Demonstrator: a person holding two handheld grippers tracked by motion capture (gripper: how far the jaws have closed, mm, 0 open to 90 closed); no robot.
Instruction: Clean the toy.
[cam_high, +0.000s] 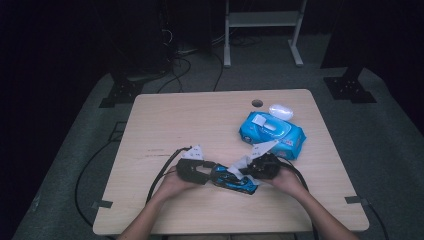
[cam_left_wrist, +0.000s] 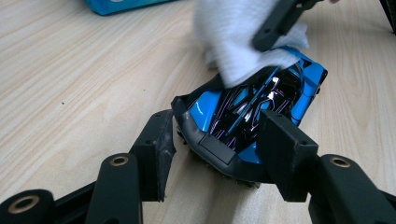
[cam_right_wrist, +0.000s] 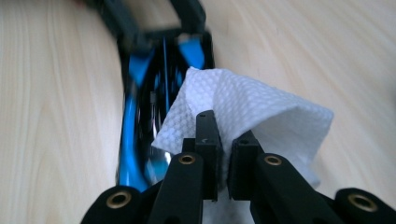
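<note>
With the car (cam_left_wrist: 252, 116) on the tabletop (cam_high: 200, 120) clamped nose-first in your left tool (cam_left_wrist: 219, 140), keep that grip firm and draw the wipe (cam_right_wrist: 243, 112), pinched in your closed right tool (cam_right_wrist: 227, 140), flat along the roof without snagging.

Toy car wiped at table's near edge.
Left gripper (cam_high: 194, 171) clamps blue car (cam_high: 234, 180); right gripper (cam_high: 263, 166) presses white wipe (cam_high: 240, 164) on it. Wipes pack (cam_high: 272, 132) beyond.
</note>
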